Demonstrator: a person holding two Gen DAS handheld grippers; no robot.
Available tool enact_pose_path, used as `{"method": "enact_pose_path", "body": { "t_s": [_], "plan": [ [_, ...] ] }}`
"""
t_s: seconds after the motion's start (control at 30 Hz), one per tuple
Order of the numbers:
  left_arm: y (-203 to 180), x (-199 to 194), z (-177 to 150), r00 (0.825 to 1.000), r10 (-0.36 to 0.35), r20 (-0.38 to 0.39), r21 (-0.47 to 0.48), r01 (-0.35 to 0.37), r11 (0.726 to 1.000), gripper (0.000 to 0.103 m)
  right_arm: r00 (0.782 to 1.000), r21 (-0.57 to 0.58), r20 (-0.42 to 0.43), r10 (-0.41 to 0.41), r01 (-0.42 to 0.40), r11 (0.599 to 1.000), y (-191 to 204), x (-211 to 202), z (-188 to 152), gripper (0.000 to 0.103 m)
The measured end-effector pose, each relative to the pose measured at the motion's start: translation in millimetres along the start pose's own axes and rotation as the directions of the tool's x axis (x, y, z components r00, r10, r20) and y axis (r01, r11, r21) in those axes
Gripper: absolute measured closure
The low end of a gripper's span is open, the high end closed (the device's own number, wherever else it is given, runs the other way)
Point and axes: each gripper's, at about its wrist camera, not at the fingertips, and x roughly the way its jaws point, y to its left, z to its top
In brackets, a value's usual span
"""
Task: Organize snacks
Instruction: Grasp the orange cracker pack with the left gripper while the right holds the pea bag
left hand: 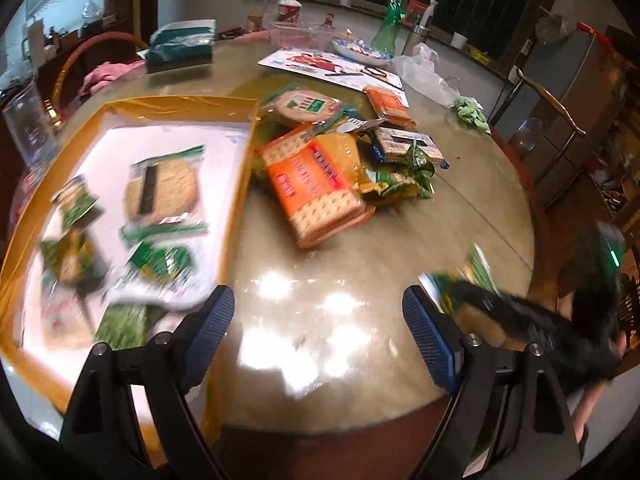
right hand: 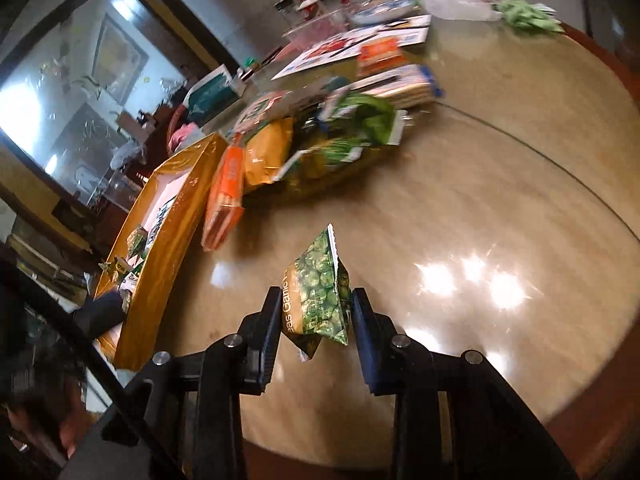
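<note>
Tray (left hand: 240, 160) snacks too smeared for me to read, my right gripper (left hand: 472, 300) a dark blur past the table (left hand: 360, 260) edge, left gripper (left hand: 318, 312) angled down over bare tabletop, jaws apart and empty, my right gripper (right hand: 314, 312) clamped on pea packet (right hand: 320, 292) above table.

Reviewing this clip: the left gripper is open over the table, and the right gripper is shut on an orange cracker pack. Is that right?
Not quite. The right gripper is shut on a green pea snack bag, as the right wrist view shows. The orange cracker pack lies on the table. The left gripper is open.
</note>
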Motion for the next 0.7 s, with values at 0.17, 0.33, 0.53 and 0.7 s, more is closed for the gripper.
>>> {"method": "enact_pose_path", "body": {
  "t_s": [0.17, 0.33, 0.53, 0.7],
  "plan": [
    [-3, 35, 41, 0.998, 0.012, -0.055, -0.074, -0.016, 0.997, 0.017, 0.998, 0.061, 0.061, -0.025, 0.021, 0.998, -17, -9, -1, 0.069],
    [3, 67, 70, 0.996, 0.034, -0.082, -0.162, -0.047, 0.986, 0.018, 0.993, 0.048, 0.099, -0.059, 0.054, 0.997, -12, -6, -3, 0.070],
    [6, 90, 72, 0.987, 0.091, -0.130, -0.170, -0.112, 0.979, 0.041, 0.988, 0.002, 0.111, -0.110, 0.110, 0.994, -4, -5, -7, 0.070],
    [1, 75, 47, 0.984, 0.092, -0.150, -0.091, -0.107, 0.990, 0.045, 0.988, 0.002, 0.111, -0.105, 0.105, 0.994, -5, -6, -8, 0.070]
  ]
}}
